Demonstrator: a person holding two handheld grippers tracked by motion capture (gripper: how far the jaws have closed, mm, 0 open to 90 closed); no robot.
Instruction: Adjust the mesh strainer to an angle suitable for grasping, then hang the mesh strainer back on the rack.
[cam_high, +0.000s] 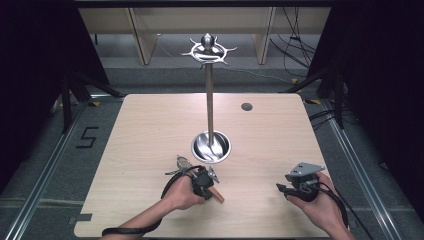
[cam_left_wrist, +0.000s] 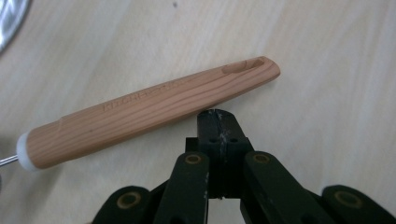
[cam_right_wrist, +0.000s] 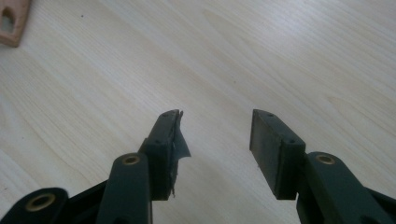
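The surface (cam_high: 150, 130) is a pale wood-grain tabletop on a grey floor, flanked by dark curtains.

Nearest the person, the left gripper (cam_left_wrist: 218, 122) sits at the front centre of the surface. Its jaws are pressed together with nothing between them, and their tips touch the side of the wooden handle (cam_left_wrist: 149, 109) about midway along its length. The handle lies flat on the surface; a white collar and a thin metal shank leave its end at the left edge of the left gripper view, and a hanging slot is cut into the opposite end. The utensil's working end cannot be identified.

The right gripper (cam_right_wrist: 215, 135) hovers over bare wood at the front right, jaws spread wide and empty, well apart from the handle.

Farther back, a steel stand (cam_high: 210, 100) rises from a round dished base (cam_high: 200, 147) to a ring of hooks at its top.

Probable step: picking up the utensil, possibly for hanging on the stand. To do it well:
- Part the left jaws before advancing.
- Straddle the handle across its width, near mid-length.
- Close squarely, since the rounded, smooth wood is likely to roll or slip.
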